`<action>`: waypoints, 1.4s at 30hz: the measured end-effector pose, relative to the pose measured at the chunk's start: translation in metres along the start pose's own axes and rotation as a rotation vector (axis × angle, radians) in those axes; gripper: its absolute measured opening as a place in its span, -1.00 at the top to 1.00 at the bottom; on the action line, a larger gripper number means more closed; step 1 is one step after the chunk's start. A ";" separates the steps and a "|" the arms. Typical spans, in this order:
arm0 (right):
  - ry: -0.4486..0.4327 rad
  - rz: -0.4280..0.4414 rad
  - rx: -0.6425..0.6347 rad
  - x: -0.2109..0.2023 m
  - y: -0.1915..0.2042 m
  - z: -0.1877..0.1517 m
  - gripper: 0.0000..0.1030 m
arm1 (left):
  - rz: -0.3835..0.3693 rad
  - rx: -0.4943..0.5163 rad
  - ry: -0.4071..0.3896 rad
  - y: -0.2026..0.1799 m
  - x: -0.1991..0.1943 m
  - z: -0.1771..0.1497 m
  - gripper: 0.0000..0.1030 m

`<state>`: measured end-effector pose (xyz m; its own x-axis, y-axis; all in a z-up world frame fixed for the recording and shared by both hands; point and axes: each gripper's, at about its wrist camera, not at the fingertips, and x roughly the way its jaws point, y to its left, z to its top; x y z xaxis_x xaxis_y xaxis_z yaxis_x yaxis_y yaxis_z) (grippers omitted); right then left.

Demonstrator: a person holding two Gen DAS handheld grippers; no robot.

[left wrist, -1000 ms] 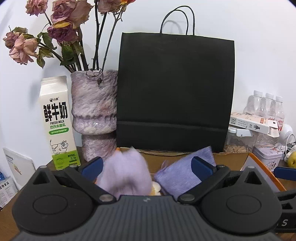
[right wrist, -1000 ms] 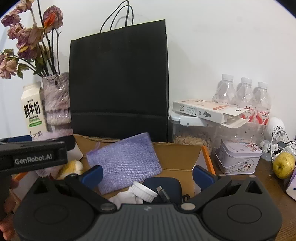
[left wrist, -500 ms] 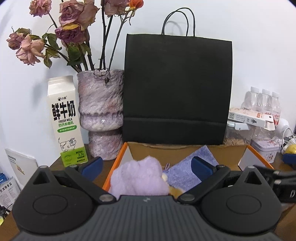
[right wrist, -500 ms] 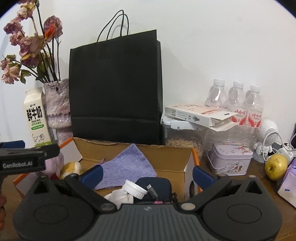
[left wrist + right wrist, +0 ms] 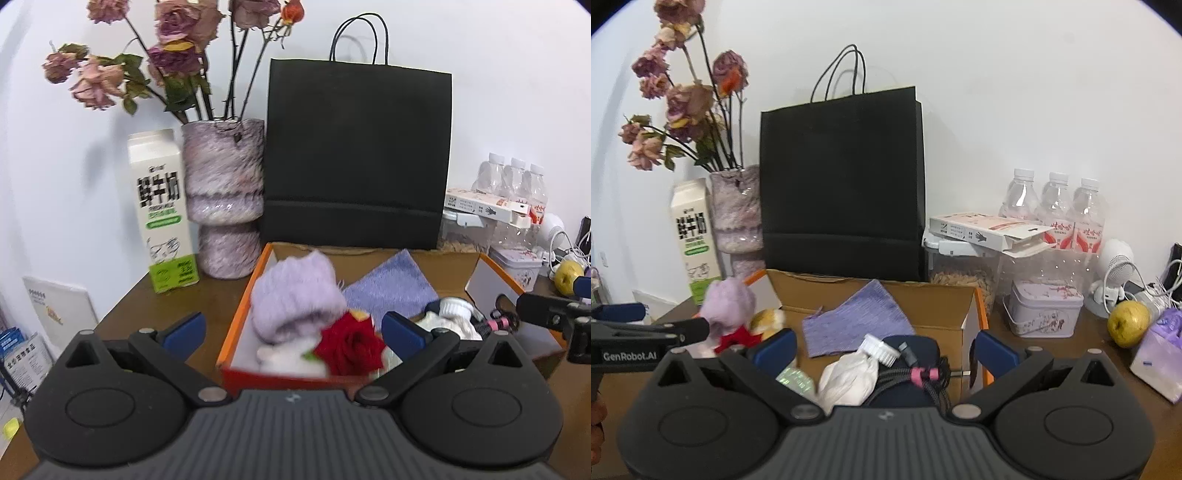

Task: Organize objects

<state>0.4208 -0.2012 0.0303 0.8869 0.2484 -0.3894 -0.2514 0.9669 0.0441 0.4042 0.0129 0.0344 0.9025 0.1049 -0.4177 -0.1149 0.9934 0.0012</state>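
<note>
Both grippers, fingers (image 5: 184,326) wide and empty, backed from box (image 5: 236,332) before bag (image 5: 358,155).

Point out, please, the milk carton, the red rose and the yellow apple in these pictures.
milk carton (image 5: 162,210), left wrist view, on its front label.
red rose (image 5: 351,343), left wrist view, on the middle of the bloom.
yellow apple (image 5: 1127,322), right wrist view, on its rounded side.

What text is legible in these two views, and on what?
"GenRobot.AI": side of the left tool, seen from the right wrist.
"鲜牛奶" and "FRESH MILK": milk carton; its smaller print is too small to read.
Flat white box on the clear container: print unreadable.
Water bottles: red label characters too blurred.
Booklets at the table's left edge: blurred.
</note>
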 end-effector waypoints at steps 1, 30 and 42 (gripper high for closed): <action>0.000 0.003 0.001 -0.006 0.002 -0.002 -1.00 | 0.001 -0.001 0.005 0.001 -0.006 -0.003 -1.00; 0.028 0.048 -0.013 -0.213 0.057 -0.097 -1.00 | -0.018 0.022 0.072 0.026 -0.214 -0.103 -1.00; 0.017 0.048 -0.011 -0.235 0.058 -0.103 -1.00 | -0.001 0.017 0.065 0.028 -0.241 -0.111 -1.00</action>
<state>0.1580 -0.2099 0.0296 0.8672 0.2931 -0.4026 -0.2976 0.9532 0.0529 0.1368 0.0103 0.0341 0.8737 0.1010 -0.4758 -0.1064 0.9942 0.0157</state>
